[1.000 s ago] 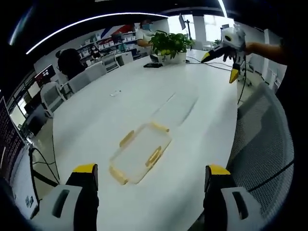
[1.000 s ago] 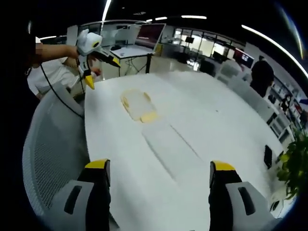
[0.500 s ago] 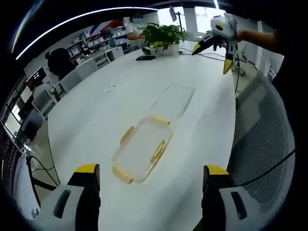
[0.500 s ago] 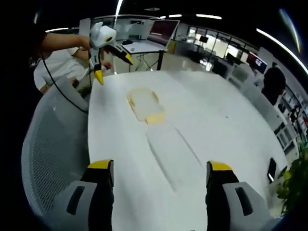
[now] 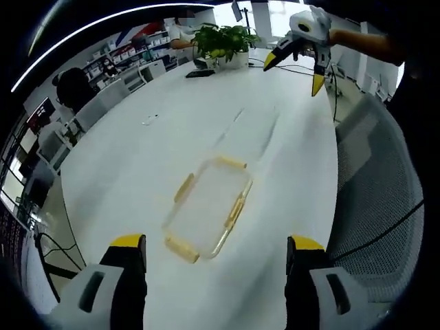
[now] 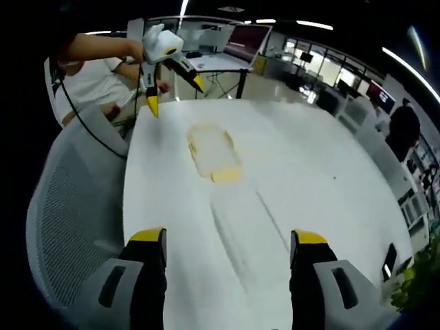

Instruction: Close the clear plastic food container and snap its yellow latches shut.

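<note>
**Clear food container on white counter, both grippers held off it**

Item 1. Clear plastic food container (image 5: 210,210), rectangular, with yellow latches (image 5: 183,187) on its sides and ends. It lies flat on the white counter (image 5: 137,158), ahead of the left gripper (image 5: 215,249) and between the lines of its two jaws. In the right gripper view the same container (image 6: 212,148) sits far ahead of the right gripper (image 6: 225,239), just beyond a clear flat lid (image 6: 249,221) that lies on the counter between container and gripper. Whether any latch is snapped down cannot be told.

Item 2. Left gripper. Grey body, yellow-tipped jaws spread wide apart, nothing between them, raised above the counter and clear of the container. Seen from the right gripper view, it (image 6: 173,82) hangs past the far end of the container, jaws parted, held by a person's hand (image 6: 136,49).

Item 3. Right gripper. Jaws wide apart and empty, above the near counter edge. Seen from the left gripper view, it (image 5: 294,67) is well beyond the container, to the right, jaws parted.

Item 4. Surroundings. A grey mesh chair (image 5: 375,199) stands to the right of the left gripper, at the counter edge. A potted green plant (image 5: 221,42) and a dark phone (image 5: 198,72) are at the far end of the counter.
</note>
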The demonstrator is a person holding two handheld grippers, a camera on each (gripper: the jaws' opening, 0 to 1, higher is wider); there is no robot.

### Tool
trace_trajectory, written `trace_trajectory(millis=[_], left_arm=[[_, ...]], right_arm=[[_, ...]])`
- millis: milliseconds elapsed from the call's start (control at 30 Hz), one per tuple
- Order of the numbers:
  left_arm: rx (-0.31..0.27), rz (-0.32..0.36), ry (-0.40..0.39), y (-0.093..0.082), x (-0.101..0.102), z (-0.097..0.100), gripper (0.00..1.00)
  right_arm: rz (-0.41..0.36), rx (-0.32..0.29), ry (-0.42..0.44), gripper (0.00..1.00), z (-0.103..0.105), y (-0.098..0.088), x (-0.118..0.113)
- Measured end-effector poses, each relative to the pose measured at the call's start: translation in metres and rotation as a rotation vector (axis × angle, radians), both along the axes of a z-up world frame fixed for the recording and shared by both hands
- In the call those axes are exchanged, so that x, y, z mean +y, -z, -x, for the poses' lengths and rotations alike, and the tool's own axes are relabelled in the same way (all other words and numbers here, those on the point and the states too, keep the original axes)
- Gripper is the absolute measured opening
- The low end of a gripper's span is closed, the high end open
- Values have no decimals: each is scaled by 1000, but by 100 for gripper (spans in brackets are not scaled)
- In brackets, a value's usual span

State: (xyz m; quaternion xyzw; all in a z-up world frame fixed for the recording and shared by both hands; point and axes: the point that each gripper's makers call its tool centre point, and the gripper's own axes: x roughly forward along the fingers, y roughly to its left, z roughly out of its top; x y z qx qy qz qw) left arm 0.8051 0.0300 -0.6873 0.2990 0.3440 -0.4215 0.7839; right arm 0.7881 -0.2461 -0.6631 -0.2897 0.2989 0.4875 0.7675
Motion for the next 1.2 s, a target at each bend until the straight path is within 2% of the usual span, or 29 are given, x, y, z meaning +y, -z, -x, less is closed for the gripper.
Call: trace_trajectory(millis=[633,1200], left_arm=[[39,-88,95,26,10,-19,68],[82,-146,170,54,27,-40,54]], right_arm=[[25,24,-105,61,-22,20,43],[36,44,-145,50,-47,35,77]])
